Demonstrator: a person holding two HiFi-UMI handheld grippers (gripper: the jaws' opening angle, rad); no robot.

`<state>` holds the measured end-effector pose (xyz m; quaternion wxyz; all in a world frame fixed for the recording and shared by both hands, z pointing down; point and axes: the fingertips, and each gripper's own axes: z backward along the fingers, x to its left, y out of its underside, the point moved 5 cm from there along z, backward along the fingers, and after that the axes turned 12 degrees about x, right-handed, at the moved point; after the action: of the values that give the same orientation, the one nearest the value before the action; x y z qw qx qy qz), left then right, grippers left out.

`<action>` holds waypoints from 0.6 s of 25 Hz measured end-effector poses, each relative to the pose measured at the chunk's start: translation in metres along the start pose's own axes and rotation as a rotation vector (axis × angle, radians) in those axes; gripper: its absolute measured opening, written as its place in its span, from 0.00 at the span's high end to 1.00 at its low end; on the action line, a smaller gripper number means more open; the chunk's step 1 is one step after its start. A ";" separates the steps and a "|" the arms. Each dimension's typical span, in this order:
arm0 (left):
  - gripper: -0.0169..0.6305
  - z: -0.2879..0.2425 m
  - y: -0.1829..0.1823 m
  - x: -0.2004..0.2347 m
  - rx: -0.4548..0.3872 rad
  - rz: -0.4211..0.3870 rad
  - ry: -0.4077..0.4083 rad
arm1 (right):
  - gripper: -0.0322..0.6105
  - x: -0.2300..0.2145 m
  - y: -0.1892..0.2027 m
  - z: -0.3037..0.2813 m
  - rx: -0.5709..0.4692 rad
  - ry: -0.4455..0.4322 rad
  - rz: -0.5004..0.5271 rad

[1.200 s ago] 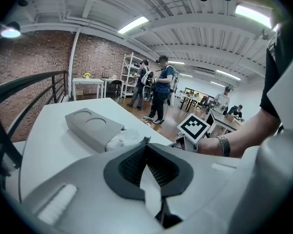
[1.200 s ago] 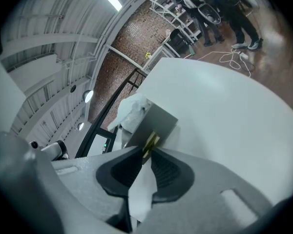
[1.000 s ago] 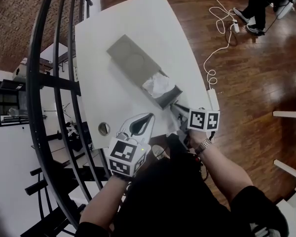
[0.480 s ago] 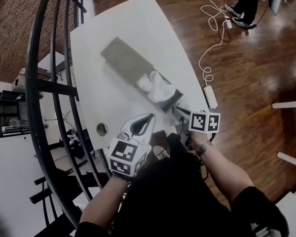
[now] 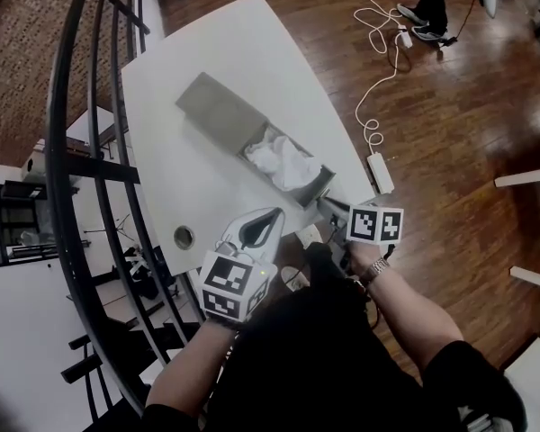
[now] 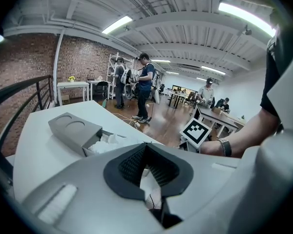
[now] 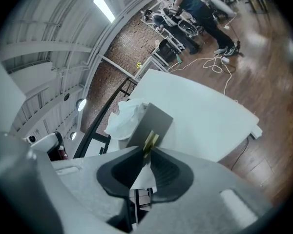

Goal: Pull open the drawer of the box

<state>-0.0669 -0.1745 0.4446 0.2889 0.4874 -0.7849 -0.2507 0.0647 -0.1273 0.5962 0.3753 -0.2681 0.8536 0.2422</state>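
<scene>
The drawer (image 5: 299, 178) has slid further out of the grey box (image 5: 218, 108) than it was half a second ago, baring more of the crumpled white material (image 5: 277, 158) heaped inside. The box lies slantwise on the white tabletop (image 5: 207, 43), its open end pointing at the near edge where the person stands. The right gripper (image 7: 147, 147) has its jaws clenched on a small yellowish tab (image 7: 150, 139) on the drawer's front panel. The left gripper (image 5: 272, 214) hovers over the tabletop's near edge, close to the drawer but apart from it, jaws pressed together on nothing. A white power strip (image 5: 381, 173) lies on the wooden floor (image 5: 468, 133) alongside.
</scene>
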 end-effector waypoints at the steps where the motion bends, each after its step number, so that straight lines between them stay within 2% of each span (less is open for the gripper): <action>1: 0.95 0.000 0.001 -0.002 0.000 -0.003 0.001 | 0.89 -0.002 0.001 0.002 -0.003 0.002 -0.001; 15: 0.95 0.003 0.004 -0.015 0.002 -0.031 0.008 | 0.89 -0.005 0.006 0.003 -0.011 0.005 0.012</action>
<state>-0.0664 -0.1592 0.4420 0.2876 0.5007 -0.7765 -0.2523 0.0653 -0.1204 0.5997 0.3700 -0.2655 0.8548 0.2487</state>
